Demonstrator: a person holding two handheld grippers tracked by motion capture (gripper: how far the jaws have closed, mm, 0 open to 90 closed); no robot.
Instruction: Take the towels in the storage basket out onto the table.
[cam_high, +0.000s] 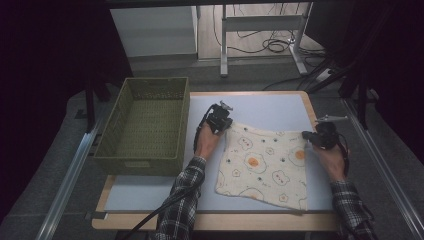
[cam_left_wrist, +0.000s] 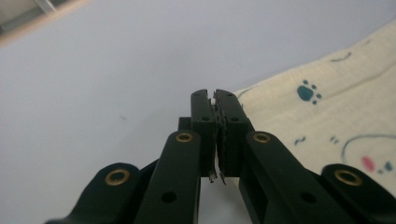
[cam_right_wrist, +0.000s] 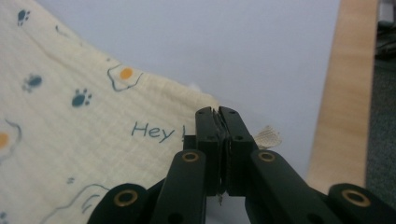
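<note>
A cream cloth (cam_high: 262, 165) printed with fried eggs and paw marks lies spread flat on the pale table (cam_high: 270, 107). My left gripper (cam_high: 225, 124) is at the cloth's far left corner. In the left gripper view its jaws (cam_left_wrist: 214, 95) are pressed together, with the edge of the cloth (cam_left_wrist: 327, 107) running into them. My right gripper (cam_high: 314, 137) sits at the far right corner. Its jaws (cam_right_wrist: 217, 112) are closed on the hem of the cloth (cam_right_wrist: 93, 116), and a small woven tag (cam_right_wrist: 268, 136) pokes out beside them.
A green woven basket (cam_high: 145, 160) stands at the left of the table, close to my left forearm. The table's wooden right edge (cam_right_wrist: 345, 93) runs just beyond the right gripper. Table legs and cables (cam_high: 270, 45) lie on the floor behind.
</note>
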